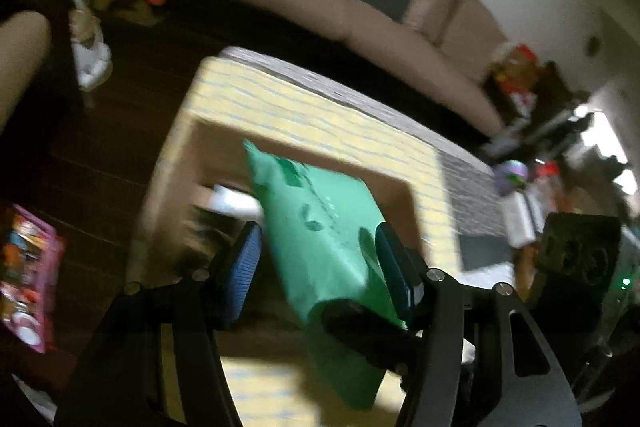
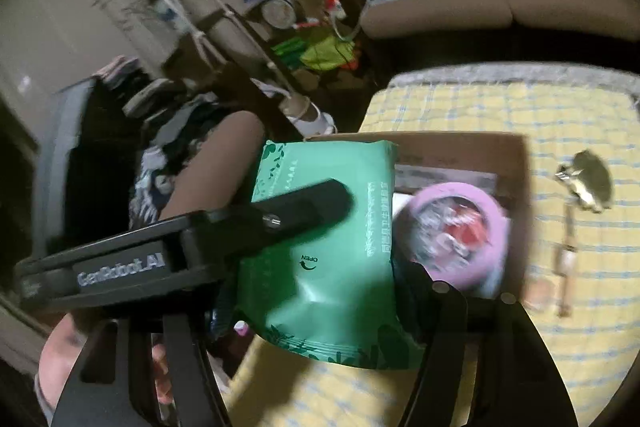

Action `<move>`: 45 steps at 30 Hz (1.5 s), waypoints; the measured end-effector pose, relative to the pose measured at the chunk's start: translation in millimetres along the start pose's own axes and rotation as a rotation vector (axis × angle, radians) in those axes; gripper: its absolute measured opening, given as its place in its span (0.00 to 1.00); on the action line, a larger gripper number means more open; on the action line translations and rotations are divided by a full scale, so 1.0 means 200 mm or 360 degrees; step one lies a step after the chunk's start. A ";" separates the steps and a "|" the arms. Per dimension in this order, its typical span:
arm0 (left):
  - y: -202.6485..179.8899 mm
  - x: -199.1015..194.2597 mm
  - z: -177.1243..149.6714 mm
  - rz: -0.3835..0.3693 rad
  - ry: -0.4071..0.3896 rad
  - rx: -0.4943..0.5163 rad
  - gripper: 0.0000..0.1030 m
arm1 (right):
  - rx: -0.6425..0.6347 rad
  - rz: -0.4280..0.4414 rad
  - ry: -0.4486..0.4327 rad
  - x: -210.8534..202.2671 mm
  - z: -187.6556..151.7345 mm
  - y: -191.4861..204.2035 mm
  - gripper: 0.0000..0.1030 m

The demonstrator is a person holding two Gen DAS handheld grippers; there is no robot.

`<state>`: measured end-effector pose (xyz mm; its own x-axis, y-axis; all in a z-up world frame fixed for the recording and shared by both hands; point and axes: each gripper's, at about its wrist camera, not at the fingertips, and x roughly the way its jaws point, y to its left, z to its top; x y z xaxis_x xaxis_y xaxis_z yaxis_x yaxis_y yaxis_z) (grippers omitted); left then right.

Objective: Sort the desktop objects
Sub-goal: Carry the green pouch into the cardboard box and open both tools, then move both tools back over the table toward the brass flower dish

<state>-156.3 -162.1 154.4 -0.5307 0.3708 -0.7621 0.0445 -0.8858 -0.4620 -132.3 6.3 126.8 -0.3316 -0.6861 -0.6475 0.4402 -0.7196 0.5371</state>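
Green plastic wipes pack (image 2: 320,267) is clamped by both the left gripper (image 1: 316,259) and right gripper (image 2: 316,307), above the brown cardboard box (image 2: 516,163).

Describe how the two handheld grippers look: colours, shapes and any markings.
Both are black, angular frames with round silver bolts at the joints. The left gripper has blue ribbed pads on its fingers. In the right wrist view it crosses as a black bar with white lettering "GenRobot_AI". The right gripper shows the same black linkage; its pads are hidden.
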 end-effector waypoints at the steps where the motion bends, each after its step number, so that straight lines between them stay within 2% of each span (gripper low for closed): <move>1: 0.04 0.00 0.02 0.0029 -0.0019 -0.0014 0.60 | 0.0048 -0.0020 0.0014 0.06 0.02 -0.01 0.65; 4: 0.16 0.01 0.05 0.0042 -0.0058 -0.0061 0.60 | 0.0129 -0.0140 0.0022 0.23 0.07 0.00 0.65; 8: 0.26 0.01 0.03 0.0041 -0.0075 -0.0059 0.60 | 0.0088 -0.0313 0.0028 0.37 0.03 0.06 0.65; 12: 0.30 -0.01 -0.02 0.0019 -0.0065 -0.0051 0.61 | 0.0140 -0.0374 0.0123 0.43 -0.02 0.05 0.69; 14: 0.30 -0.04 -0.04 0.0044 -0.0058 -0.0026 0.62 | 0.0166 -0.0375 0.0101 0.39 -0.04 0.04 0.69; 18: 0.27 -0.11 -0.06 0.0031 -0.0106 -0.0037 0.68 | -0.0013 -0.0389 -0.0015 0.21 -0.02 0.10 0.71; 25: 0.13 -0.18 -0.11 0.0096 -0.0080 0.0044 0.71 | -0.0162 -0.0429 -0.0002 0.02 -0.01 0.10 0.71; 28: 0.09 -0.18 -0.17 0.0111 -0.0077 0.0031 0.79 | -0.0172 -0.0420 0.0002 -0.06 -0.04 0.05 0.71; 30: 0.06 -0.18 -0.21 0.0126 -0.0069 0.0028 0.92 | -0.0199 -0.0426 -0.0008 -0.11 -0.06 0.03 0.71; 32: 0.04 -0.21 -0.27 0.0132 -0.0080 0.0022 1.00 | -0.0203 -0.0428 -0.0022 -0.17 -0.08 0.00 0.71; 37: -0.04 -0.25 -0.41 0.0177 -0.0115 0.0028 1.00 | -0.0154 -0.0408 -0.0025 -0.31 -0.15 -0.11 0.76; 40: -0.14 -0.25 -0.50 0.0184 -0.0141 0.0049 1.00 | -0.0171 -0.0422 -0.0056 -0.40 -0.22 -0.16 0.83; 45: -0.30 -0.19 -0.64 0.0222 -0.0127 0.0100 1.00 | -0.0229 -0.0484 -0.0031 -0.52 -0.32 -0.24 0.86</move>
<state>-30.8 -88.5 153.5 -0.5886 0.2221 -0.7773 0.0706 -0.9437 -0.3231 -66.1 118.3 134.2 -0.4812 -0.4450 -0.7552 0.4314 -0.8702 0.2379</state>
